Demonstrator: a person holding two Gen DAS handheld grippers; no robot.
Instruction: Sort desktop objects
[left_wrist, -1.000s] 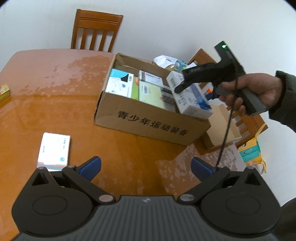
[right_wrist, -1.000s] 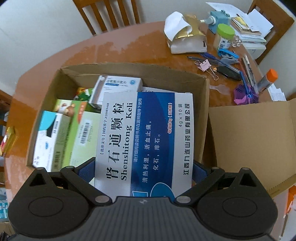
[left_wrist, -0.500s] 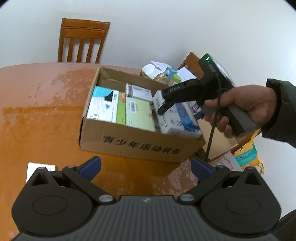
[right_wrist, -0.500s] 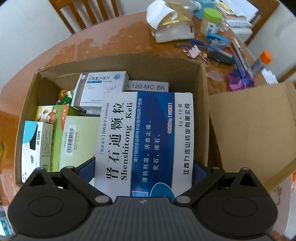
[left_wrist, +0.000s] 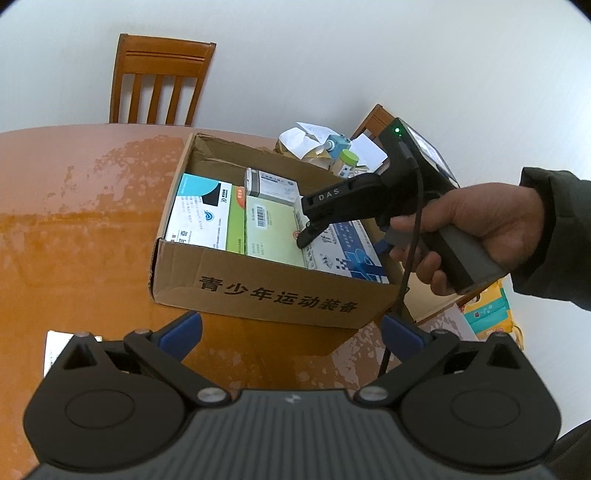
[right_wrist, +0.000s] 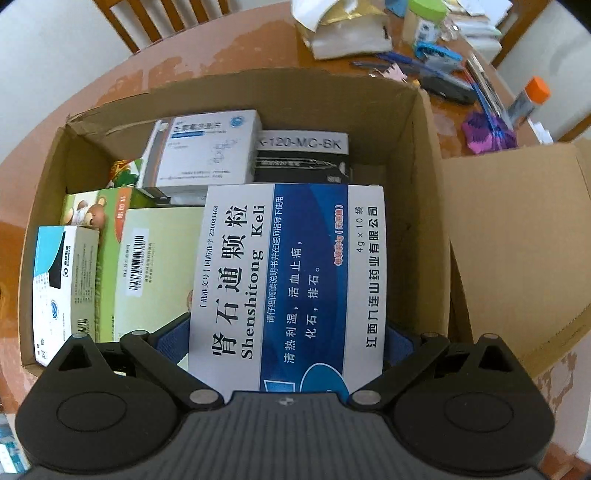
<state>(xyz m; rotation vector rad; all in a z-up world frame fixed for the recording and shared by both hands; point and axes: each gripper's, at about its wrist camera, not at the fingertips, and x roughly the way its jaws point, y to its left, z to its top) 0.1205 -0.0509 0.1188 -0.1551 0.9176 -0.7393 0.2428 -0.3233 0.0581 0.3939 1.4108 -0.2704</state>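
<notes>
- Right gripper (right_wrist: 288, 332): jaws closed on the blue-and-white medicine box (right_wrist: 291, 280), which is clamped on both long sides.
- Held box sits low in the right-hand part of the cardboard carton (right_wrist: 428, 155); the left wrist view shows it (left_wrist: 343, 251) below the carton rim, lying flat beside the pale green box (left_wrist: 269, 229). Whether it rests on the bottom cannot be told.
- Carton contents: white box with blue print (right_wrist: 207, 147), black-and-white box marked "120-MC-BK" (right_wrist: 303, 155), pale green box with barcode (right_wrist: 155, 266), teal-and-white box (right_wrist: 59, 280) at the left wall.
- Left gripper (left_wrist: 291, 328): jaws spread wide, nothing between them, hovering over the worktop (left_wrist: 74, 236) just in front of the carton.
- White box (left_wrist: 55, 347) lies on the worktop by the left gripper's left finger, partly hidden.
- Loose stationery: orange-capped tube (right_wrist: 528, 99), purple item (right_wrist: 487, 133) beyond the carton.
</notes>
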